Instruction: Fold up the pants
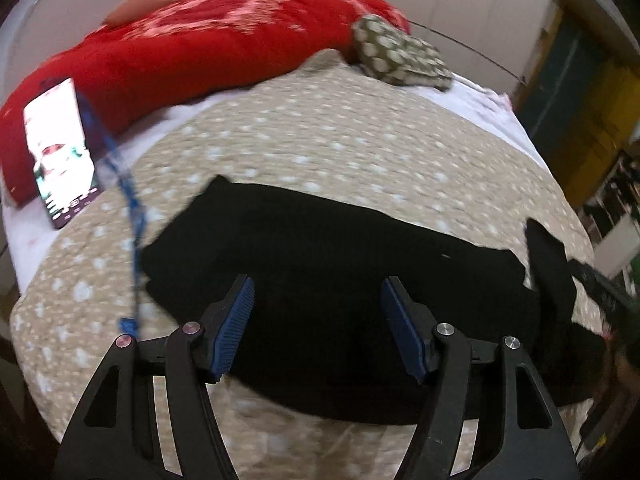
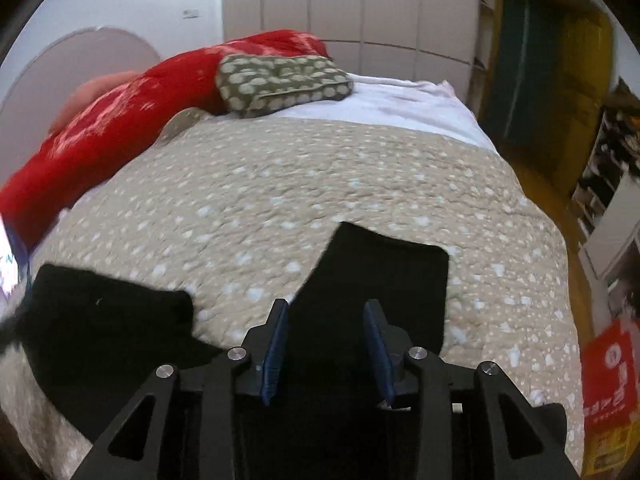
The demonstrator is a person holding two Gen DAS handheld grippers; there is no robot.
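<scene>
On the spotted beige bedspread, toward 6 o'clock: black pants, laid flat crosswise. Left gripper: spread wide above the cloth, holding nothing. Right gripper: also spread, over a separate leg end. Advice: pinch edges squarely, lift both together, keep seams aligned. At 10 o'clock, a phone against a red pillow. Pants' near edge was cut off; blur hid creases.
</scene>
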